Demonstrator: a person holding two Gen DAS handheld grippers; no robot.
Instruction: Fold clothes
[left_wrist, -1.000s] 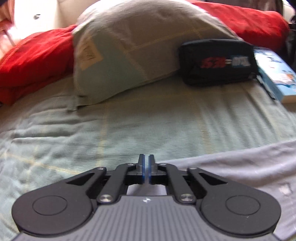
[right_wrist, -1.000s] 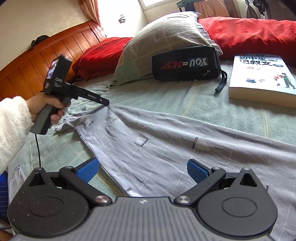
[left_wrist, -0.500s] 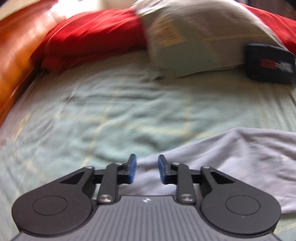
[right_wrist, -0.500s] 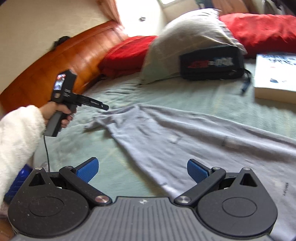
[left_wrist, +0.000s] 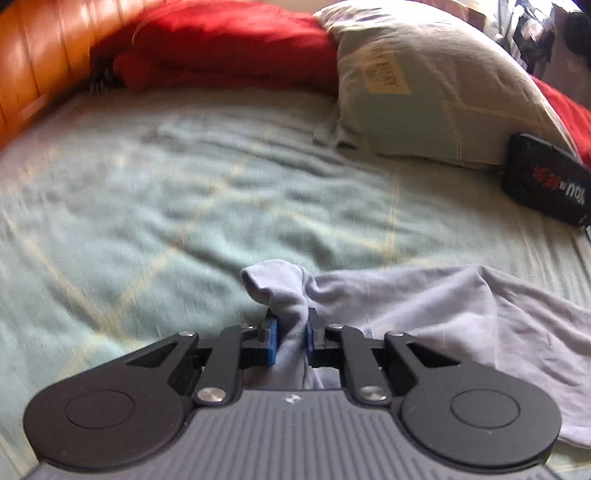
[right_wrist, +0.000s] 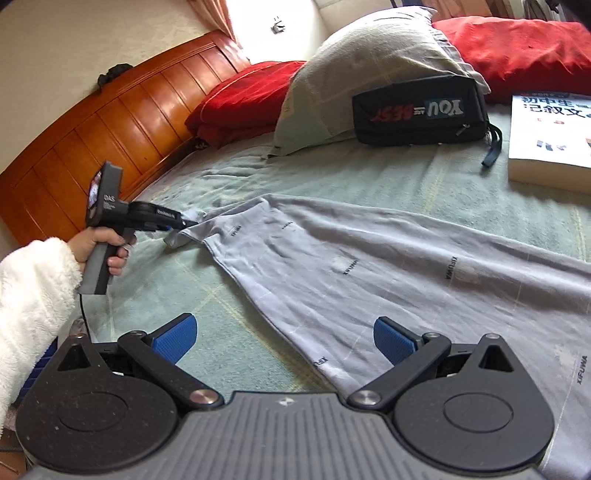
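Note:
A pale grey-blue garment with small printed words lies spread over the green bedspread. Its left tip is bunched up between the blue pads of my left gripper, which is shut on it. From the right wrist view, the left gripper pinches that same tip, held by a hand in a white fleece sleeve. My right gripper hovers open over the garment's near edge, its fingers wide apart with nothing between them.
A grey-green pillow, red bedding and a black pouch lie at the head of the bed. A thick book sits at the right. The wooden headboard runs along the left.
My left gripper opened, swung left toward the garment's tip, and has closed on it, lifting a bunch of cloth. The right gripper stayed open over the near edge.

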